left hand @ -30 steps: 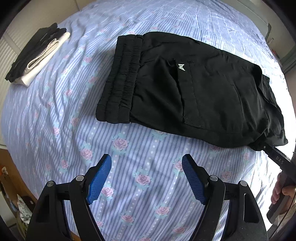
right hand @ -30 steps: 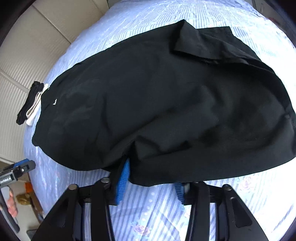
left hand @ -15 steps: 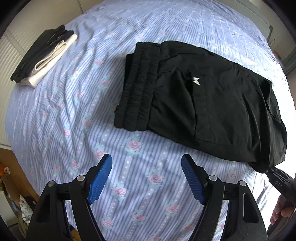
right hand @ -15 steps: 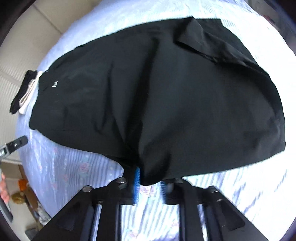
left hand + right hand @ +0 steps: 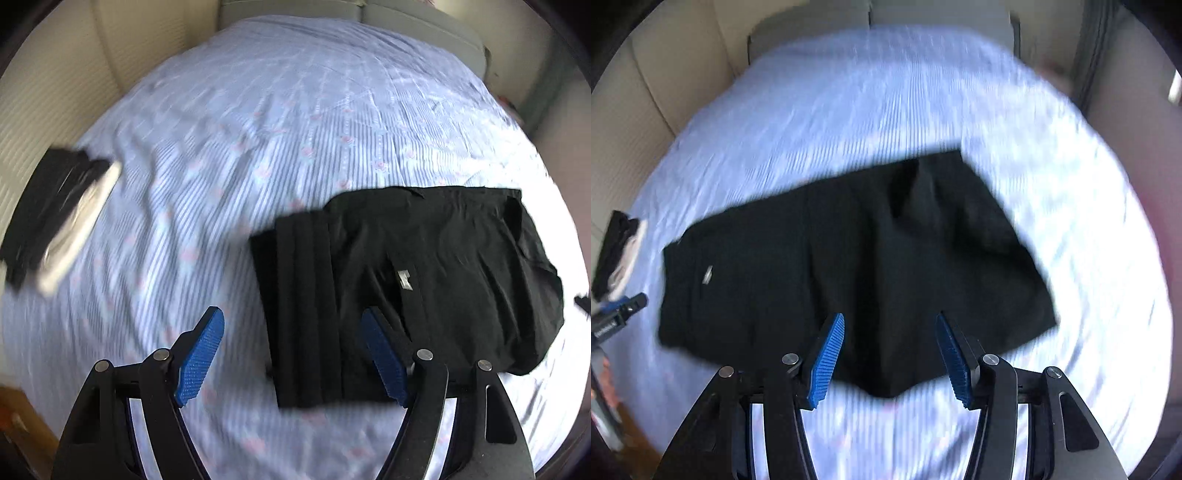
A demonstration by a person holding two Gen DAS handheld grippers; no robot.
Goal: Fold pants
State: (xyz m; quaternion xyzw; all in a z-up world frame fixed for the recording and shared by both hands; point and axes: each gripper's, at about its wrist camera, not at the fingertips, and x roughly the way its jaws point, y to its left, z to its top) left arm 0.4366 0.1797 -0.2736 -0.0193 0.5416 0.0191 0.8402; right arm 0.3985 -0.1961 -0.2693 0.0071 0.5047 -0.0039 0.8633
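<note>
Folded black fabric pants (image 5: 857, 266) on striped blue bedsheet (image 5: 295, 110); left gripper (image 5: 295, 354), right gripper (image 5: 890, 354) both agape, empty. Advice: square edges, flatten bulges.

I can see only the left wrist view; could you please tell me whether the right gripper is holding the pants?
Observer: No. In the right wrist view the right gripper is open, with nothing pinched between its blue pads. The near edge of the pants lies on the bed under it.
Operator: Thank you. Does my gripper show from that side?
Observer: Yes. The left gripper shows at the picture's left edge, apart from the pants. It sits just below the stack of folded clothes.
</note>
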